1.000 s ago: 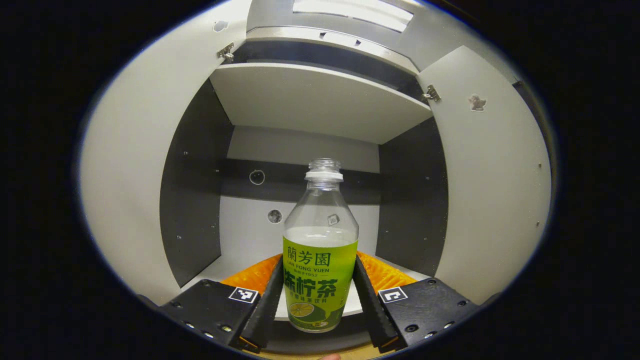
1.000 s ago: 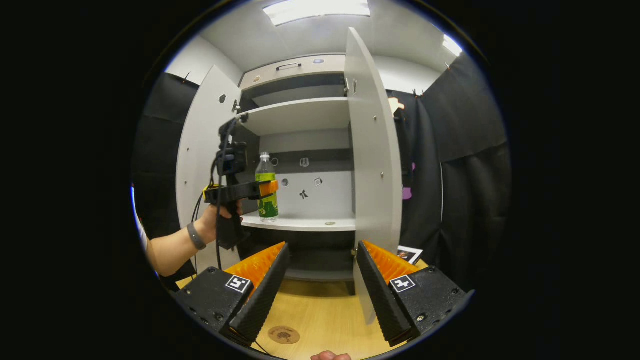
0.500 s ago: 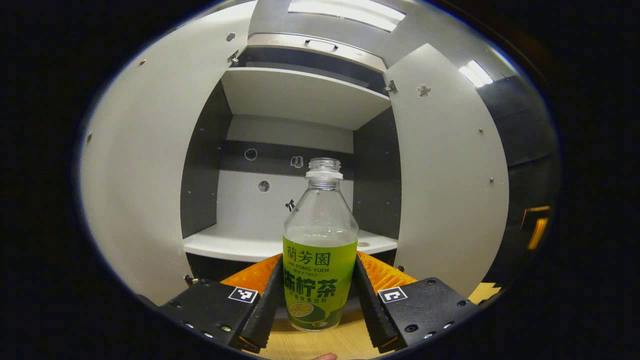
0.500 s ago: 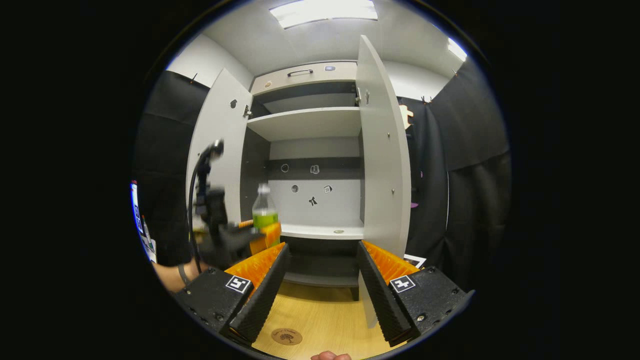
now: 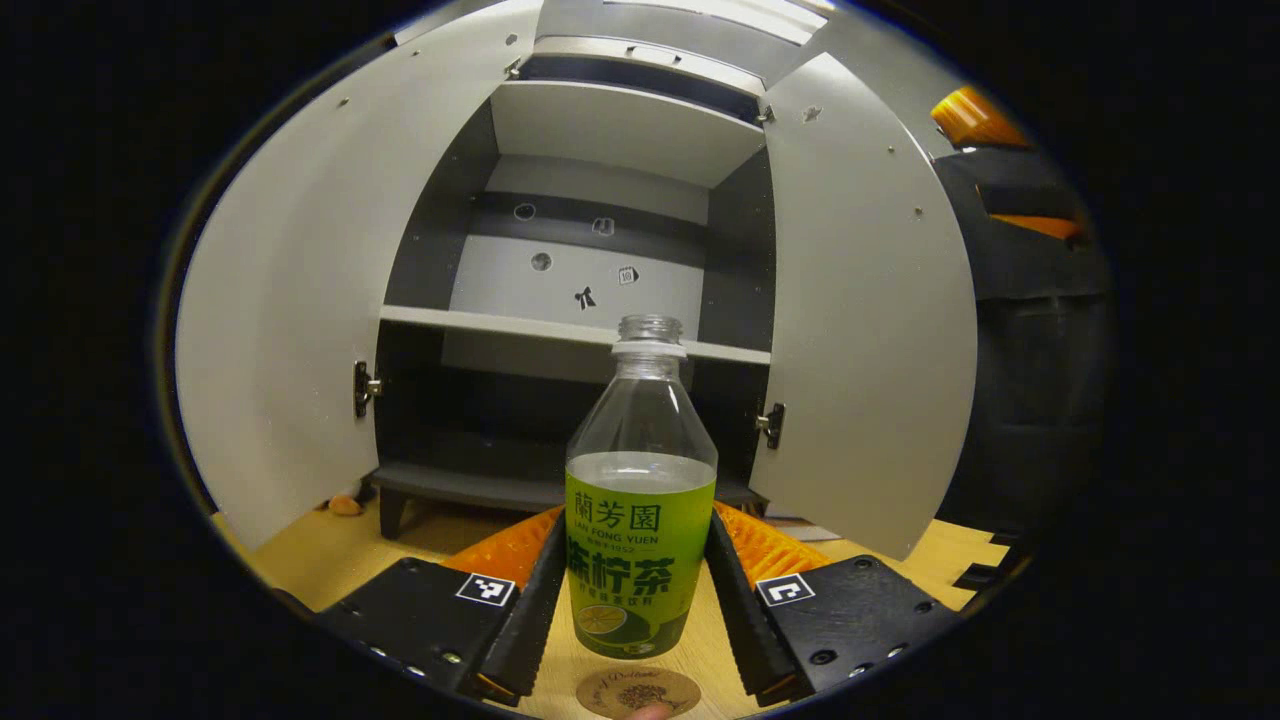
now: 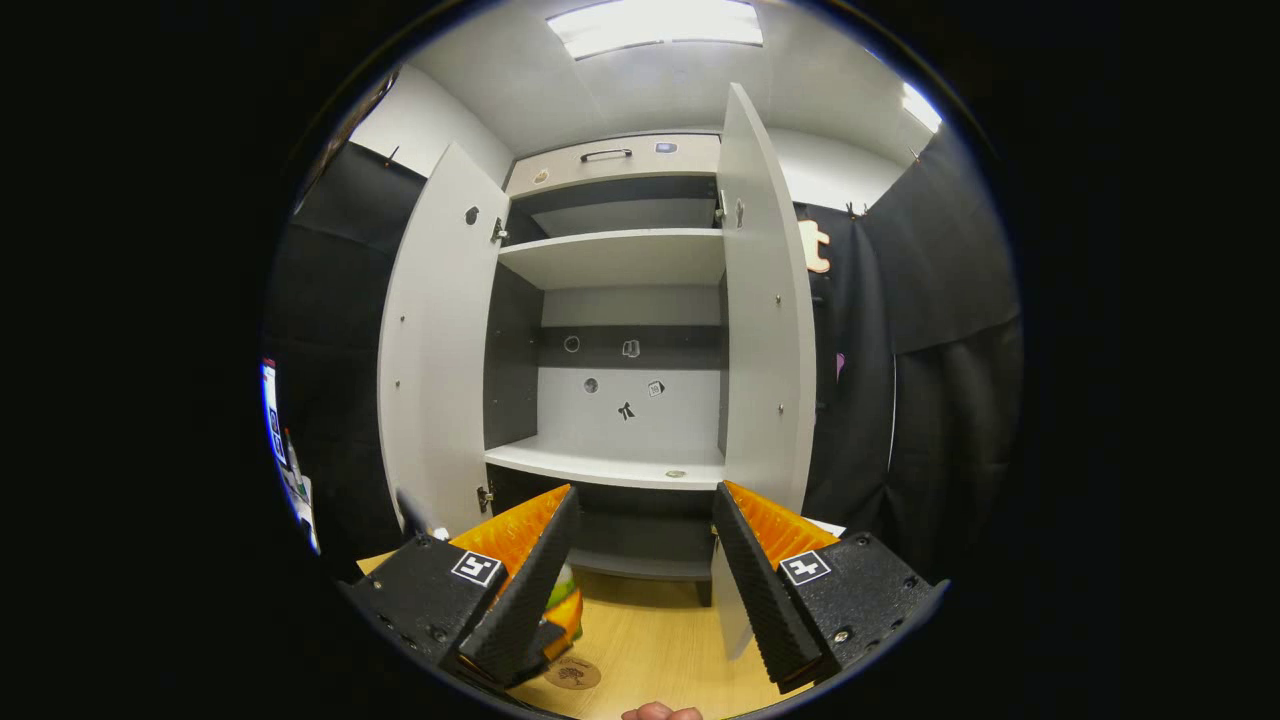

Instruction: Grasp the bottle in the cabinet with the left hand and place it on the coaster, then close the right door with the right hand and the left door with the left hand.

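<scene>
Two doors of the cabinet (image 6: 620, 330) stand wide open: the left door (image 5: 290, 330) and the right door (image 5: 870, 330) flank shelves with no bottle on them. Outside it, the bottle (image 5: 641, 520) is upright, pinched at its label between both fingers of the left hand-held gripper (image 5: 636, 600), low over the wooden surface (image 5: 300, 555). Its base looks to sit just behind the coaster (image 5: 638, 692), which lies at the near edge of the left gripper view.

To finish this step well, I would draw the bottle back a little until its base is centred over the disc, lower it straight and level, and release only once it rests flat; liquid inside argues for a slow, untilted descent.

With its jaws spread and nothing between them, the right hand-held gripper (image 6: 640, 585) faces the cabinet.

Hard to judge: whether the bottle's base touches the surface or hovers. The coaster's near rim is cut off. In the right gripper view the coaster (image 6: 573, 672) and the bottle beside it are largely hidden behind a finger.
</scene>
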The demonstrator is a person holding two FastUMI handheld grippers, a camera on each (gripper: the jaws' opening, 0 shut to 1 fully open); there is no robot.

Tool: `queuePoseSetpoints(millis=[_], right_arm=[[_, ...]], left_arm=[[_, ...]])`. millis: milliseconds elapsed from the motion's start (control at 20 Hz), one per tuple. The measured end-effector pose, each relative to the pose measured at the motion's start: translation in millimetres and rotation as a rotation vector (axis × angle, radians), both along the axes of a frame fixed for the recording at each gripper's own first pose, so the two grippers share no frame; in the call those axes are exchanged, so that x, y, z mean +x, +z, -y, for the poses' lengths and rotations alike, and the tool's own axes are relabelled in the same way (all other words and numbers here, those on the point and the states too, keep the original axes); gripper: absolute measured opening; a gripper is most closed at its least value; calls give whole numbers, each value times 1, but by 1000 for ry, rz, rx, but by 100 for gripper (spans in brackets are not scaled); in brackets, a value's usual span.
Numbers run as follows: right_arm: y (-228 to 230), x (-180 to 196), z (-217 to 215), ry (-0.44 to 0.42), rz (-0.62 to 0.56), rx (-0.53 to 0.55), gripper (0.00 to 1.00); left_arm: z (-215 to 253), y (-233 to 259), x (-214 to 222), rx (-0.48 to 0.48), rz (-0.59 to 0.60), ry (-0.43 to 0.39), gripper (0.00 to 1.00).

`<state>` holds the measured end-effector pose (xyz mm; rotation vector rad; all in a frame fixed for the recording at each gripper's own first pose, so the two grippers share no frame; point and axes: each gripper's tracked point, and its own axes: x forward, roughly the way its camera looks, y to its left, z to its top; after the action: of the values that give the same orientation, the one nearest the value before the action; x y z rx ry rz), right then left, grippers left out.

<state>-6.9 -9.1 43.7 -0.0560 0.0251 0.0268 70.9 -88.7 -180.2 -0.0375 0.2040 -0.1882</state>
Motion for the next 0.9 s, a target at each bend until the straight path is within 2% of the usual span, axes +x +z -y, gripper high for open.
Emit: queuePoseSetpoints(millis=[50,100,150,350,500,550,750,900], right_arm=[[1,0,2,-5,0,-2,83],[1,-1,3,-9,-2,2,83],[0,-1,4,-14,-9,9,83],[-7,-1,11,-36,-35,13,83],[-11,-1,13,-45,-42,4,83],[-11,-1,13,-45,-43,5,83],[-16,3,12,-38,-52,18,83],[-18,4,11,-32,-55,16,83]], left_arm=[[1,-10,-6,14,-6,10,72],[1,-19,-9,24,-10,16,77],[2,-26,-15,30,-9,25,72],[4,-52,-26,35,-42,34,72],[4,-59,-32,38,-50,39,72],[2,-60,-32,38,-47,36,77],[1,-66,-38,52,-44,26,69],[1,-66,-42,65,-38,12,75]])
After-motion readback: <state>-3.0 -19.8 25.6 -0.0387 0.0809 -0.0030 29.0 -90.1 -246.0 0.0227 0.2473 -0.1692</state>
